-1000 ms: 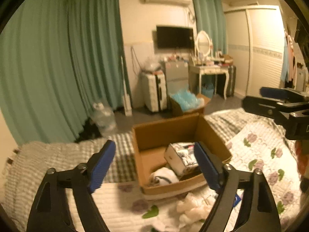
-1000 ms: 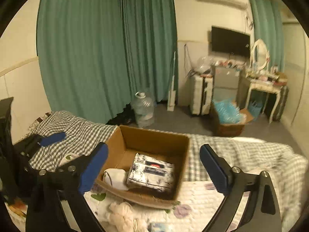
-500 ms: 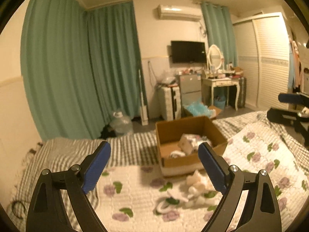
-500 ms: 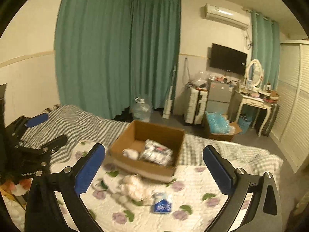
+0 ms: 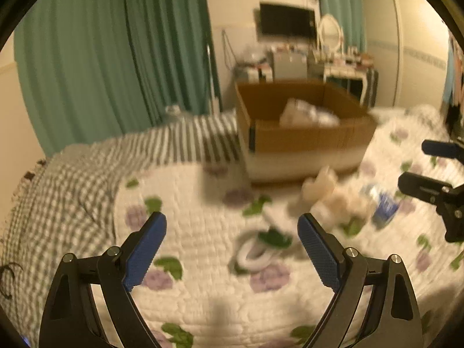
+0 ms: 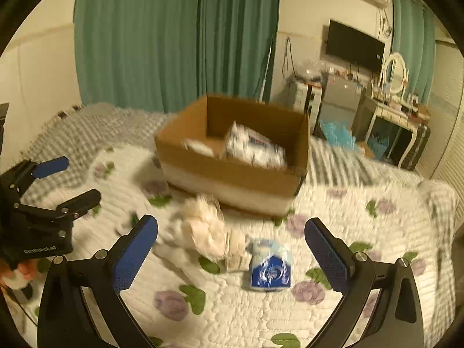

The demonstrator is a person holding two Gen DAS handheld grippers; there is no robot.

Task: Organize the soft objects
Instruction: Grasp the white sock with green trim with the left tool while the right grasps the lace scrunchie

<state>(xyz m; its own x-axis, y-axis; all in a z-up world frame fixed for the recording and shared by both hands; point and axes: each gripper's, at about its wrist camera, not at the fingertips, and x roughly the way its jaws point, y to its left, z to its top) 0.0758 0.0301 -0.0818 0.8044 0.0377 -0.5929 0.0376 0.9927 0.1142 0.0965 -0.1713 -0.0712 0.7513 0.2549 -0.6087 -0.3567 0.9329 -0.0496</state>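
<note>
Wide bed (image 6: 362, 226) under a white quilt with purple flowers and green leaves, a grey checked blanket (image 5: 72, 179) at 9 o'clock of the quilt. Green curtains (image 6: 174, 34) along the far wall at 12 o'clock.

Open cardboard box (image 6: 240, 171) resting on the quilt at 12 o'clock from both tongs, holding a printed soft pack (image 6: 255, 145) tilted against the inside and a small white bundle (image 6: 198, 146) at 9 o'clock of it.

Cream plush toy (image 6: 203, 229) lying on the quilt just in front of the box, at about 11 o'clock from the right gripper (image 6: 230, 240). Blue tissue pack (image 6: 269, 264) on the quilt just beside the plush at its 4 o'clock, between the right fingers in view but not touched. White ring-shaped item (image 5: 253, 253), blurred, on the quilt between the left fingers.

Left gripper (image 5: 232, 237) spread wide, clamped on nothing, above the quilt. Right gripper likewise spread wide and empty, above the quilt. Much motion blur in both views.
</note>
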